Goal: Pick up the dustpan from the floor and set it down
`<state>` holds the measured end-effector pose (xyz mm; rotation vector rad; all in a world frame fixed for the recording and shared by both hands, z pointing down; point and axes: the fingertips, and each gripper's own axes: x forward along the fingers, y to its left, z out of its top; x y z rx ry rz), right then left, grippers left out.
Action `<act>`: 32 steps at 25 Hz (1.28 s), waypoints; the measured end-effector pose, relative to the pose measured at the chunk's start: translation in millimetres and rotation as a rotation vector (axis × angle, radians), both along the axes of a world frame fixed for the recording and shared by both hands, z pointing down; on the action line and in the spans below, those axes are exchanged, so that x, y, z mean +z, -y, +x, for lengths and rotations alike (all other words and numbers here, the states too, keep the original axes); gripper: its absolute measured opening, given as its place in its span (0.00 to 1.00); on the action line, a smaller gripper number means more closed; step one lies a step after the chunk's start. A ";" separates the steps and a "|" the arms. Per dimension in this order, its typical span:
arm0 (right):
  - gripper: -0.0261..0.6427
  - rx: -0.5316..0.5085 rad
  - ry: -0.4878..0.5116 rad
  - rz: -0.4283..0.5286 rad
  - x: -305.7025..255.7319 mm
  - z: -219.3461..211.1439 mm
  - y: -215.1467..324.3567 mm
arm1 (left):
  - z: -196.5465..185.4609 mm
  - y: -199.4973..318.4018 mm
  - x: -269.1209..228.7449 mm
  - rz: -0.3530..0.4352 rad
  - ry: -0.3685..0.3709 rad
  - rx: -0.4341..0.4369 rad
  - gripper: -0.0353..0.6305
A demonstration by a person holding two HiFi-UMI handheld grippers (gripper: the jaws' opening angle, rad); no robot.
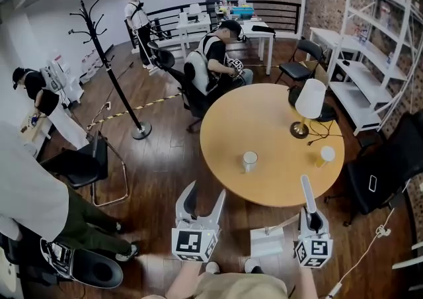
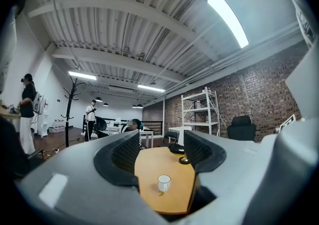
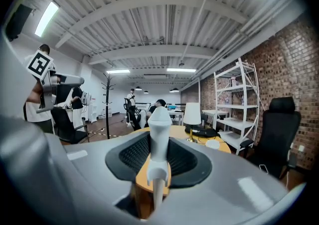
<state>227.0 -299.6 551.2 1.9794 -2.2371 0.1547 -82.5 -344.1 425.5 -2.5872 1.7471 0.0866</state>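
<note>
The dustpan is white, with a long handle [image 1: 308, 193] that stands upright in front of the round table's near edge. Its pan [image 1: 266, 243] hangs low beside my feet, above the wooden floor. My right gripper [image 1: 312, 217] is shut on the handle. In the right gripper view the handle [image 3: 159, 124] rises straight up between the black pads [image 3: 133, 155] of that gripper [image 3: 159, 152]. My left gripper [image 1: 206, 192] stands open to the left of the dustpan and holds nothing. In the left gripper view only the table and a cup show through the gap of this gripper [image 2: 162, 152].
The round wooden table [image 1: 264, 119] carries a white cup [image 1: 249, 161], a yellow cup [image 1: 326, 154] and a lamp [image 1: 308, 107]. A black chair [image 1: 383, 172] stands at the right and another [image 1: 86, 165] at the left. A coat stand [image 1: 112, 73], white shelves [image 1: 377, 59] and a seated person [image 1: 218, 59] lie beyond.
</note>
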 end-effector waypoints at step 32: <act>0.21 0.090 -0.023 -0.490 276.4 79.6 52.7 | -12.3 8.9 28.6 -0.078 0.042 -0.081 0.46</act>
